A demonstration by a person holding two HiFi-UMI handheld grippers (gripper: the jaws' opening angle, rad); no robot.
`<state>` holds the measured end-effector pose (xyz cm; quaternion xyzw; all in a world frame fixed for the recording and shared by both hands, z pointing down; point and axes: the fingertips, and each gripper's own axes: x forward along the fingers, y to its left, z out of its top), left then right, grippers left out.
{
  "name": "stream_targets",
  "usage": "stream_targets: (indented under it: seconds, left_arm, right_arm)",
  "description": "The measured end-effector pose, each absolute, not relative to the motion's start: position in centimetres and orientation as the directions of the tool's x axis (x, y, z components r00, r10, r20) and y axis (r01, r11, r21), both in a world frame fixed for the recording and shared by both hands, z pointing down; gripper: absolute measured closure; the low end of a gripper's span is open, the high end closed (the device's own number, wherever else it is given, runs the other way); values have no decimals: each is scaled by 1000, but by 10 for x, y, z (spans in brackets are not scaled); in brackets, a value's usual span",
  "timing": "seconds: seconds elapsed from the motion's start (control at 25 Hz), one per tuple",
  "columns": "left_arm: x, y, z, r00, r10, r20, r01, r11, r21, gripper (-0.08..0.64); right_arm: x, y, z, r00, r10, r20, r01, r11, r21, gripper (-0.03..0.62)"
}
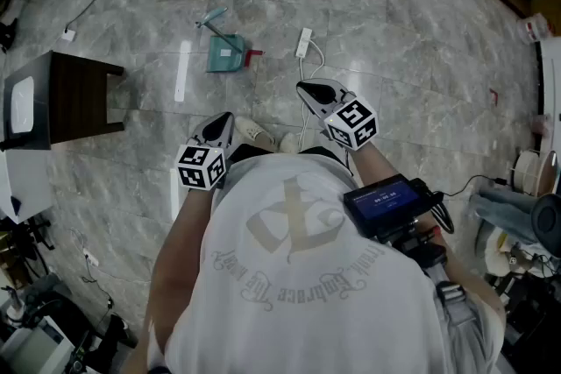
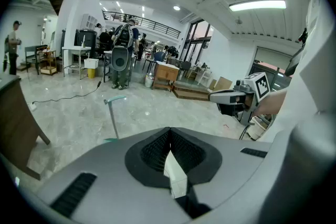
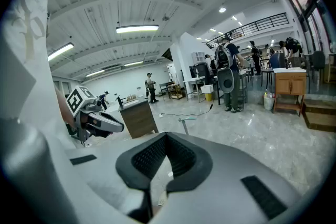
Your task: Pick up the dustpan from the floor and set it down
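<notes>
Your left gripper (image 2: 170, 131) has its two dark ribbed fingers drawn together at the tips, with nothing caught between them. Your right gripper (image 3: 165, 135) is the same, tips meeting on air. Both point forward and somewhat down, side by side but apart, the right one reaching a little further ahead.

Below and between the two pairs of fingers, your pale shoes (image 1: 256, 133) stand on the grey marbled stone floor (image 1: 394, 39). A thin white cable (image 1: 306, 114) runs along the floor under the right fingers. It leads on to a long white power strip (image 1: 304, 42) lying ahead of them.

The teal plastic dustpan with the tall upright handle (image 1: 226, 53) sits on the floor well ahead of the left fingers, and ahead and to the left of the right fingers; neither gripper touches it. In the left gripper view its handle rises just left of the fingertips; in the right gripper view it rises just right of them. A small red part (image 1: 253, 55) shows at the pan's right edge; you cannot tell what it is.

Off to the left of the left fingers, well apart, stands a dark brown wooden table (image 1: 83, 96). Far beyond the dustpan, several people (image 2: 122, 55) stand among desks at the back of the hall.
</notes>
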<state>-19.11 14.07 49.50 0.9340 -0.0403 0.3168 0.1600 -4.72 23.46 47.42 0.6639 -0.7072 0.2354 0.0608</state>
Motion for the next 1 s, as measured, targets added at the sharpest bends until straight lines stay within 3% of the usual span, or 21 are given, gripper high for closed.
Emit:
stream_targets:
  seconds: [1.0]
  left_arm:
    - [-179,160,480,808,32,588,-142,-958,248,548]
  right_arm:
    - [-29,268,471,-24,-919,392,-959,-90,-270,575]
